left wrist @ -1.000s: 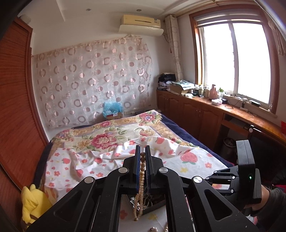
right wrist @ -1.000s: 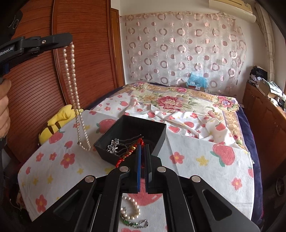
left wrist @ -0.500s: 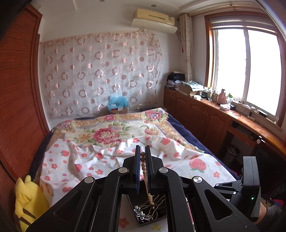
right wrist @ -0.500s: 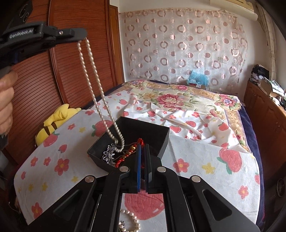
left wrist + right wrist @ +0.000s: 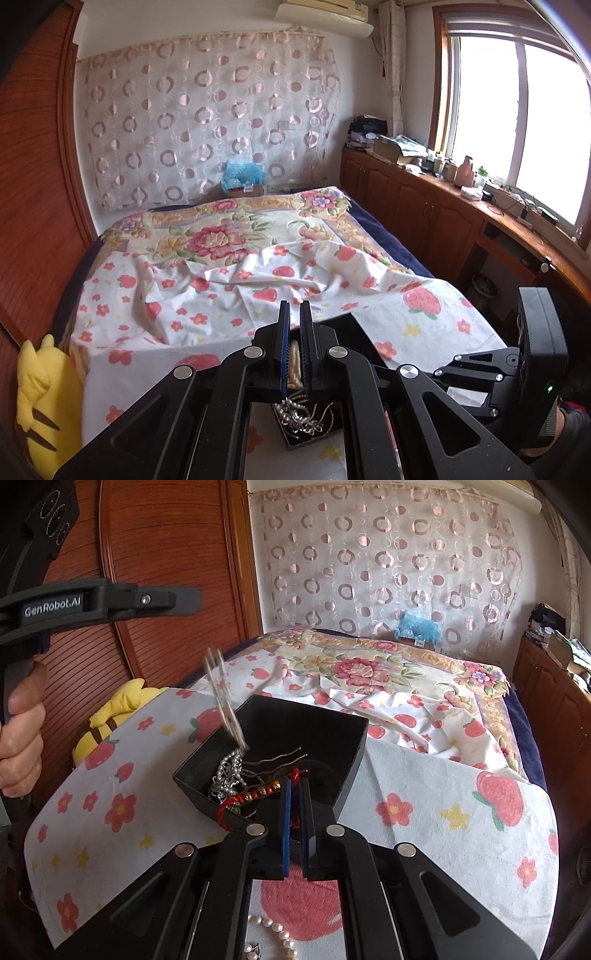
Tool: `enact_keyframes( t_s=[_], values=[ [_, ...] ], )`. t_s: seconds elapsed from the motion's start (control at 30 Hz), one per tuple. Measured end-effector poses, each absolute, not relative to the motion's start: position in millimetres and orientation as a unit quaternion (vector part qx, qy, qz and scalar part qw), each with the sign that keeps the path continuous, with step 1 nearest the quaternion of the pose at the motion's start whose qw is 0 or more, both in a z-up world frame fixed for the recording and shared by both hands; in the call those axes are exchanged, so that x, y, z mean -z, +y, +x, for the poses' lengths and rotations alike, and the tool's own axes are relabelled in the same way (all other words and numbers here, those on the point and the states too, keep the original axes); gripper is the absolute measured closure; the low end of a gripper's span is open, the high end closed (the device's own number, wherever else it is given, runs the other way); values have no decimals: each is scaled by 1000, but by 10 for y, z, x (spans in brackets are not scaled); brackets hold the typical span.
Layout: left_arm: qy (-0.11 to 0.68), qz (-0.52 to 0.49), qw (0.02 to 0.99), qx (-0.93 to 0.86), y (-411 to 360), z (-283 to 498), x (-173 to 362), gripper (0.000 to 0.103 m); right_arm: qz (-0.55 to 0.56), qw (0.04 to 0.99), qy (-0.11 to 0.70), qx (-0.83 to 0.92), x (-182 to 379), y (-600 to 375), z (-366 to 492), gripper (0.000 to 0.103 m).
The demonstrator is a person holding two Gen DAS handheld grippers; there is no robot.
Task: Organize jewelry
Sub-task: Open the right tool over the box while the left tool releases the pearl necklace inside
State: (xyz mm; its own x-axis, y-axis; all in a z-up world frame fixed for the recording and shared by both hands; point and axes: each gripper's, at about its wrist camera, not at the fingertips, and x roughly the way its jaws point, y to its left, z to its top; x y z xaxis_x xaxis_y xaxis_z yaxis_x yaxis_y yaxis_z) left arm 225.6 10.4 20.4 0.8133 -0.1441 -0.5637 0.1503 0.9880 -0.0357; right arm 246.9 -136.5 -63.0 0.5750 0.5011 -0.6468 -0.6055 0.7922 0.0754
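pearl necklace (image 5: 226, 716) blurred, falling into black box (image 5: 354, 760) on bed, directly under left hand-held gripper (image 5: 294, 354), fingers slightly parted, nothing gripped. right hand-held gripper (image 5: 294, 834) nearly closed, empty, just behind box; second pearl strand (image 5: 275, 932) lies nearest it.
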Motion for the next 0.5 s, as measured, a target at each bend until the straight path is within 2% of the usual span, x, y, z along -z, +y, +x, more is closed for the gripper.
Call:
enact_keyframes(
  t_s=[0.07, 0.1, 0.5],
  values=[
    [301, 4, 951, 78, 106, 2222, -142, 98, -75, 885, 336, -313, 629, -1372, 2460, 79],
    [305, 3, 949, 78, 112, 2191, -84, 98, -74, 886, 335, -312, 631, -1370, 2459, 78],
    [340, 16, 936, 90, 115, 1707, 464, 97, -75, 892, 323, -308, 667, -1594, 2140, 78]
  ],
)
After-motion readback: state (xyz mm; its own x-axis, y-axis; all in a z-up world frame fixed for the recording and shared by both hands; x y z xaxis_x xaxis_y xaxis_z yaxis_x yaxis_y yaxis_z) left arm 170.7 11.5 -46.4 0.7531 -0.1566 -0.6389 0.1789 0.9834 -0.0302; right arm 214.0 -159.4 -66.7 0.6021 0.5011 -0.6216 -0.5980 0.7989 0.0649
